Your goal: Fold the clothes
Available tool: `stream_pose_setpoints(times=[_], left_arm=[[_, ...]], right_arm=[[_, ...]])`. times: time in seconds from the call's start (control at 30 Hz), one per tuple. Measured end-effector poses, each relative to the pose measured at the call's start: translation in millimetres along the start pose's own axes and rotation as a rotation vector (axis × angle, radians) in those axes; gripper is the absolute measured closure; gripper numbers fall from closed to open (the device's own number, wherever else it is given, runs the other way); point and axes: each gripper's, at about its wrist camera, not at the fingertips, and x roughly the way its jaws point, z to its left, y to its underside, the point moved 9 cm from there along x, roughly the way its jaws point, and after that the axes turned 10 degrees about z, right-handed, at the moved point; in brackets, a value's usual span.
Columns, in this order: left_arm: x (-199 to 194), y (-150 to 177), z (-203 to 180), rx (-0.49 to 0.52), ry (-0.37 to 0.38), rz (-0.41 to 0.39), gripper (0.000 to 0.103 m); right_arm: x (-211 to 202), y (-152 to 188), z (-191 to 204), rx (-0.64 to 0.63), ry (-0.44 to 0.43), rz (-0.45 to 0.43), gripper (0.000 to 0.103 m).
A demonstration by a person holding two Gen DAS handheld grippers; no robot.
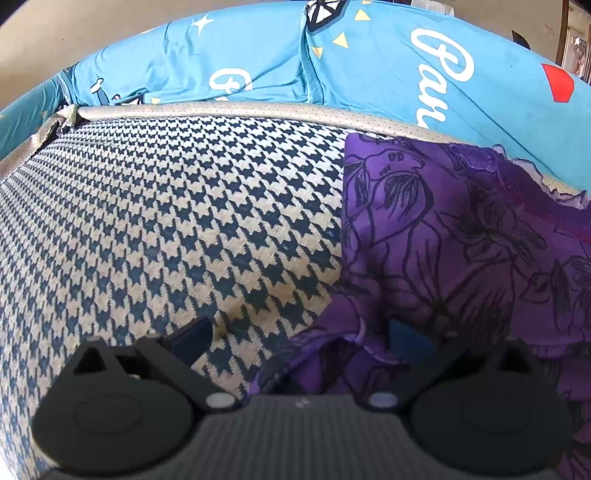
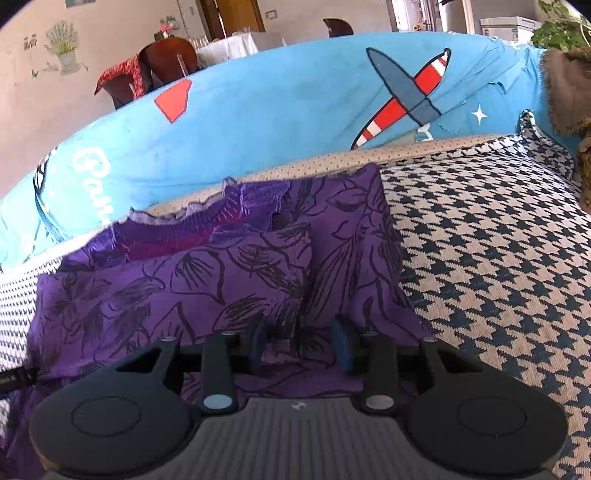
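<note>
A purple garment (image 2: 229,280) with black flower line drawings and a frilly lilac trim lies partly folded on the houndstooth sofa seat (image 1: 184,229). In the left wrist view the garment (image 1: 461,236) covers the right half, and its left edge runs down between my fingers. My left gripper (image 1: 299,341) is wide open, one blue pad over the seat and the other over the cloth. My right gripper (image 2: 299,345) hovers low over the garment's near right part, half open, with fabric showing flat between its blue pads (image 2: 341,347).
A blue cover (image 2: 280,110) printed with a striped plane and white lettering drapes the sofa back. A beige dotted piping (image 1: 221,110) edges the seat. Bare houndstooth seat (image 2: 498,258) lies right of the garment. Behind are chairs (image 2: 166,62), a table and a plant (image 2: 561,26).
</note>
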Motion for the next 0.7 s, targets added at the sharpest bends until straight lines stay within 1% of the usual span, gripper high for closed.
stream_pose_setpoints(times=[0.1, 0.13, 0.17, 0.2, 0.23, 0.37, 0.43, 0.63, 0.7], left_arm=[[-5.4, -0.4, -0.8, -0.001, 0.008, -0.007, 0.0], [-7.1, -0.4, -1.1, -0.002, 0.01, -0.009, 0.0], [-8.3, 0.2, -1.8, -0.001, 0.014, -0.011, 0.0], [-8.9, 0.4, -2.5, 0.0, 0.016, -0.01, 0.0], [-9.5, 0.7, -3.2, 0.002, 0.019, -0.01, 0.0], [-8.6, 2.5, -4.9, 0.007, 0.019, -0.005, 0.0], [-8.7, 2.4, -4.5, 0.004, 0.021, -0.004, 0.0], [-11.7, 1.7, -3.8, -0.003, 0.037, -0.006, 0.0], [-12.2, 1.6, -3.9, -0.002, 0.042, -0.006, 0.0]], right_arm=[[-12.0, -6.3, -3.2, 0.001, -0.014, -0.044, 0.062], [-16.1, -8.3, -4.2, 0.002, -0.018, -0.058, 0.055], [-20.2, -10.4, -5.3, 0.002, -0.023, -0.073, 0.043], [-24.3, -12.5, -6.4, 0.003, -0.028, -0.087, 0.037], [-28.3, -14.5, -7.4, 0.004, -0.032, -0.102, 0.027], [-25.6, -15.8, -19.1, 0.031, -0.035, -0.112, 0.024], [-20.2, -14.5, -22.3, 0.04, -0.04, -0.101, 0.02], [-4.0, -10.6, -31.9, 0.066, -0.056, -0.07, 0.018], [1.5, -9.7, -31.1, 0.08, -0.084, -0.057, 0.014]])
